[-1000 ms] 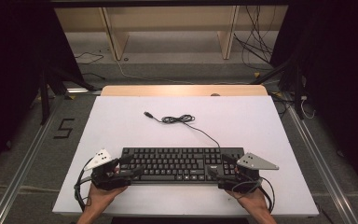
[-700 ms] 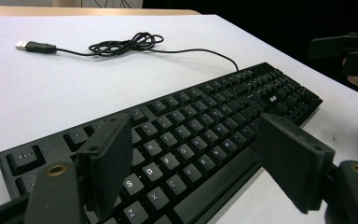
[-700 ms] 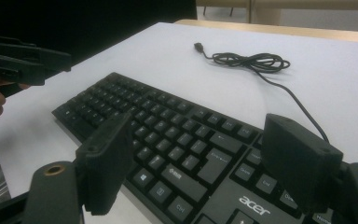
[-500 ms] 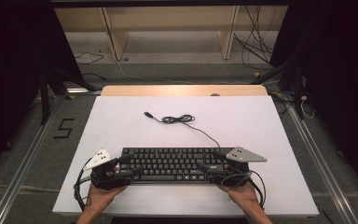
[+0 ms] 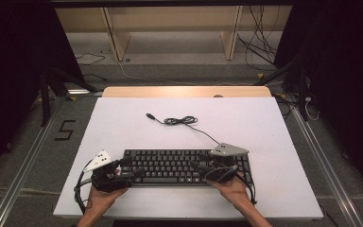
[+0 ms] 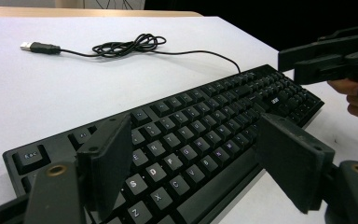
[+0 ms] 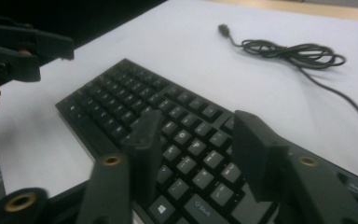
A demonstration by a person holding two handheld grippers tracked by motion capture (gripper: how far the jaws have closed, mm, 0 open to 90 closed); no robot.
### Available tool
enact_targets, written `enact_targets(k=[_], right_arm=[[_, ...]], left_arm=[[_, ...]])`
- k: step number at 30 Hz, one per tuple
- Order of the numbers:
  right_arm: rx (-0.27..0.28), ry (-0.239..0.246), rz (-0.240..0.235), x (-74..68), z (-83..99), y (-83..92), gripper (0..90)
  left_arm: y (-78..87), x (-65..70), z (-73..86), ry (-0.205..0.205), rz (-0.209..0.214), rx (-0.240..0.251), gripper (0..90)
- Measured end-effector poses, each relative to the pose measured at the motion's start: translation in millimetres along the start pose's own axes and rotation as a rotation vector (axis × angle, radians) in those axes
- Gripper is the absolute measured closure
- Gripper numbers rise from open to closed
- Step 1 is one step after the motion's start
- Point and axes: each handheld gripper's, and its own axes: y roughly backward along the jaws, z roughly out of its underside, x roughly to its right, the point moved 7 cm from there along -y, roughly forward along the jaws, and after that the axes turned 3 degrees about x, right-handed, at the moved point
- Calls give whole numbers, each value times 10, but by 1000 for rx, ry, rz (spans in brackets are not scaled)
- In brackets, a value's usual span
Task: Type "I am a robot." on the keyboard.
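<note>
The right gripper (image 7: 193,154) hangs over the right half of a black keyboard (image 5: 170,166), its jaws half apart and just closing, with only keys beneath them. The left gripper (image 6: 193,165) has its jaws wide over the left end of the keyboard, pressing nothing. The keyboard lies near the front edge of a white table (image 5: 123,127). Its cable (image 5: 182,121) coils behind it, plug loose.

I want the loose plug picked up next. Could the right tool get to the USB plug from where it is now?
Probably yes. The right tool hovers over the keyboard, its jaws just narrowed with nothing between them. The USB plug lies on bare table beyond the keyboard, with nothing blocking it.
</note>
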Motion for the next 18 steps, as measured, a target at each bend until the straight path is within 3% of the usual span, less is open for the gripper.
enact_targets(k=[7, 18], right_arm=[[-51, 16, -15, -45, 10, -181, 725], [-105, 39, -32, -119, 35, -379, 876]], left_arm=[[8, -14, -3, -2, -4, -1, 268], [15, -33, -6, 3, -13, 0, 268]])
